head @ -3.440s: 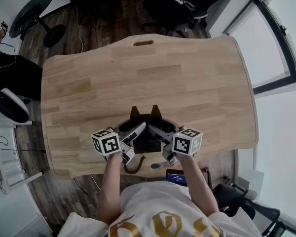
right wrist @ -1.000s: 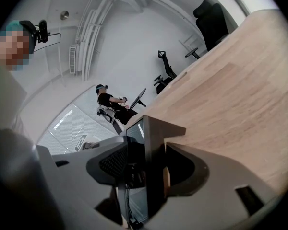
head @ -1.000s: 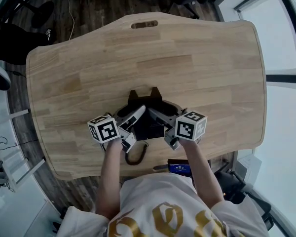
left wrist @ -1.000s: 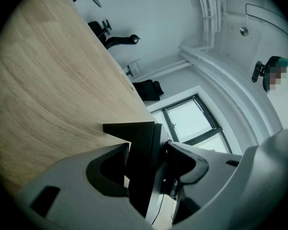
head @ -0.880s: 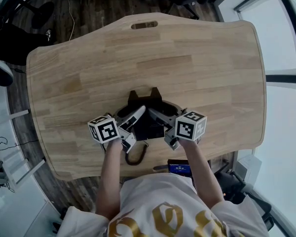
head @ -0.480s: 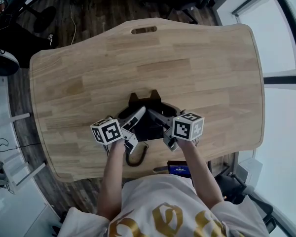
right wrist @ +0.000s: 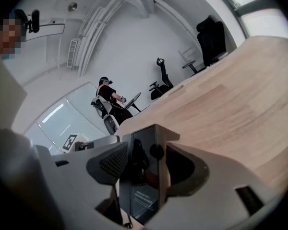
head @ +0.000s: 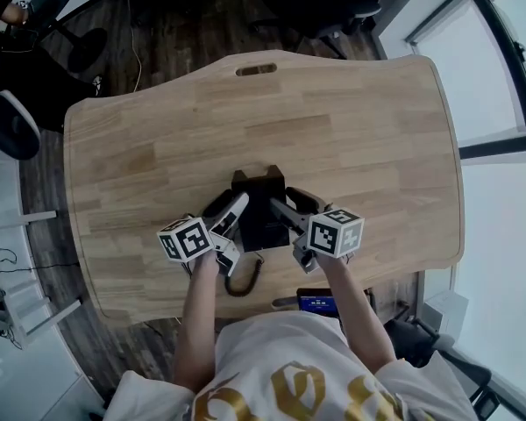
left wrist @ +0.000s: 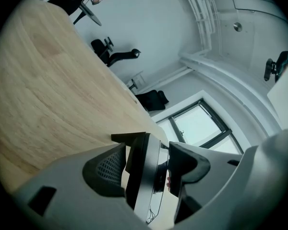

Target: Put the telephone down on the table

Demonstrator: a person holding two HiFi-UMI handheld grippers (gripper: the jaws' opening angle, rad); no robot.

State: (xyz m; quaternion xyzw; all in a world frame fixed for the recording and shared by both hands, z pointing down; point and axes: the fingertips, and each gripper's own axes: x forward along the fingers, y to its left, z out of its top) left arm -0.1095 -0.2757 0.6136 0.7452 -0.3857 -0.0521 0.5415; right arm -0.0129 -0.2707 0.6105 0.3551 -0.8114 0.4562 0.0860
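The black telephone [head: 259, 207] is near the front edge of the wooden table [head: 351, 139], its coiled cord [head: 245, 281] trailing toward the person. My left gripper [head: 231, 216] flanks its left side and my right gripper [head: 287, 212] its right. In the left gripper view the telephone's edge [left wrist: 143, 174] stands between the jaws, which are opening; both pads [left wrist: 105, 169] look to touch it. In the right gripper view the telephone [right wrist: 144, 176] is pinched between both pads [right wrist: 116, 163]. Whether the telephone's underside rests on the wood is hidden.
A slot handle [head: 256, 69] is cut into the table's far edge. A small device with a blue screen [head: 314, 302] sits below the front edge. Office chairs [head: 320, 3] stand beyond the table, a person [head: 17, 55] sits at far left, and windows [head: 508, 147] run along the right.
Both grippers have risen a little with the telephone between them. Its far end shows differently, a flat top instead of two raised corners. The head view has shifted.
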